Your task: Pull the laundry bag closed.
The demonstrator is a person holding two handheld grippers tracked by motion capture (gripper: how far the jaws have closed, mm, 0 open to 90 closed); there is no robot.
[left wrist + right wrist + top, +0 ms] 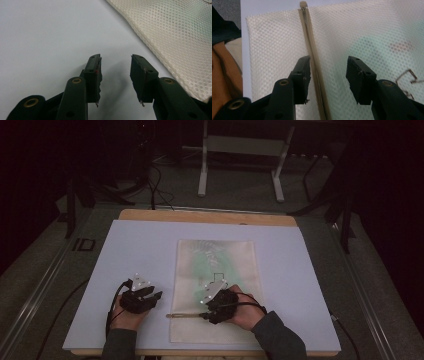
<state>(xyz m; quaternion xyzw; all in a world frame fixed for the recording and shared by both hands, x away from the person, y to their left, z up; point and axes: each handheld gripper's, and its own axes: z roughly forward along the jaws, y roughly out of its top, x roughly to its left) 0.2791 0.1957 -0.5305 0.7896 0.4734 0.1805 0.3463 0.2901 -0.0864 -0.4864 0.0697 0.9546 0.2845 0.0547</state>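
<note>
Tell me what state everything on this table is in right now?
Mesh bag: lying flat on the mat, something green inside.
Zipper: looks closed along the stretch in view.
Left gripper: open, empty, over bare mat.
Right gripper: open, jaws either side of the zipper.

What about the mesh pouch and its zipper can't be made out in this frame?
- Pouch contents: green shape inside mesh pouch, blurred by mesh, high view.
- Zipper: puller end cut off at bottom edge, right gripper view.
- Mesh pouch: mostly cut off at the frame edge, left gripper view.
</note>
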